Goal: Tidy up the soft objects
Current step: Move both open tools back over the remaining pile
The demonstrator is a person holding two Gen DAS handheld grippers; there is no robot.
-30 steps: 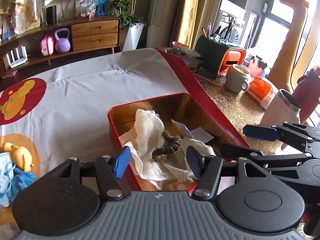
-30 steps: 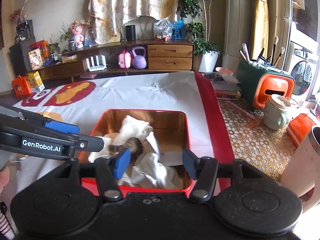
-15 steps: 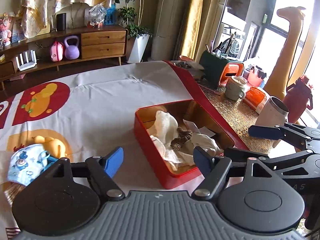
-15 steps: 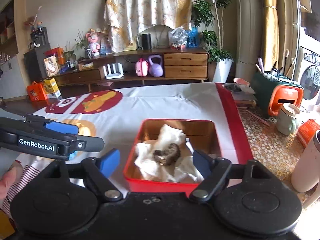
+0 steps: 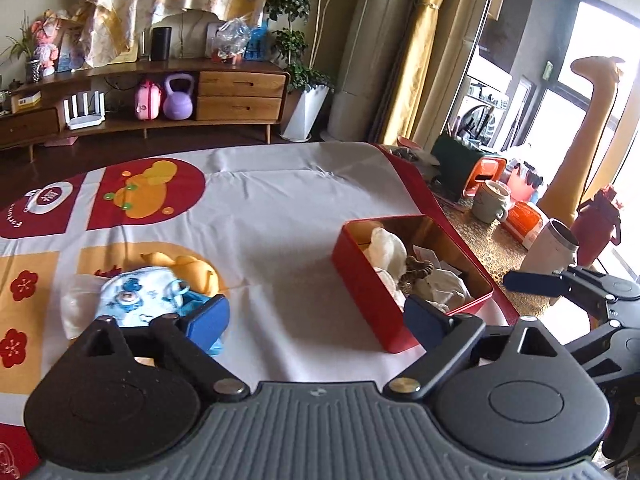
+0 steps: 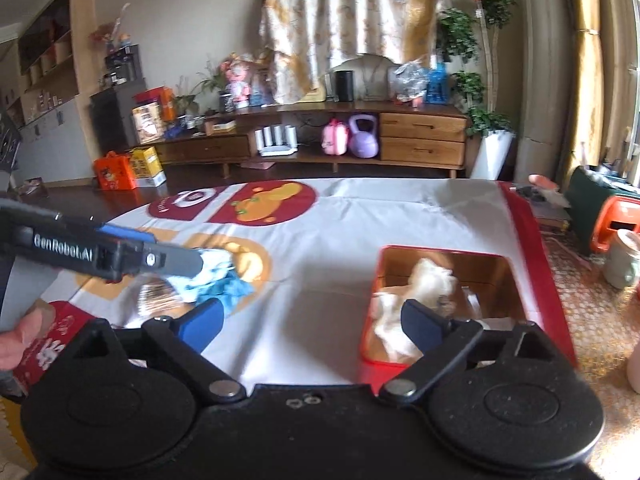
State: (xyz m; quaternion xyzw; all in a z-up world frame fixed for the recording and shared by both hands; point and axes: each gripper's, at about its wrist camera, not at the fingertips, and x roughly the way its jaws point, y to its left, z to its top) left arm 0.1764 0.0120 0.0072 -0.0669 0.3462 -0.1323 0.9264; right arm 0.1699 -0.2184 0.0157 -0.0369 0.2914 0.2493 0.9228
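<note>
A red tin box point(image 5: 362, 276) point(image 6: 366, 328) stands on the tablecloth at the right. Inside it lie white cloths point(image 5: 384, 246) point(image 6: 430, 276) and a brown scrunchie point(image 5: 418, 270). A small heap of blue-and-white fabric point(image 5: 140, 298) point(image 6: 218, 276) with a yellow soft piece point(image 5: 196, 270) rests at the left. My left gripper point(image 5: 316, 320) hovers over bare cloth between heap and box, jaws opening, nothing between them. My right gripper point(image 6: 312, 320) is likewise opening and empty, its right fingertip in front of the box.
The tablecloth point(image 5: 280, 208) is white with red and orange prints and a red border point(image 5: 420, 184). Right of it stand a mug point(image 5: 490, 202), a steel tumbler point(image 5: 552, 248), a dark red bottle point(image 5: 598, 226) and an orange holder point(image 5: 482, 172). A person's thumb point(image 6: 16, 332) shows at the left.
Both grippers pulled back and up from the red box and swung left, jaws widening. The white cloths and scrunchie stay in the box. The blue fabric heap came into view.
</note>
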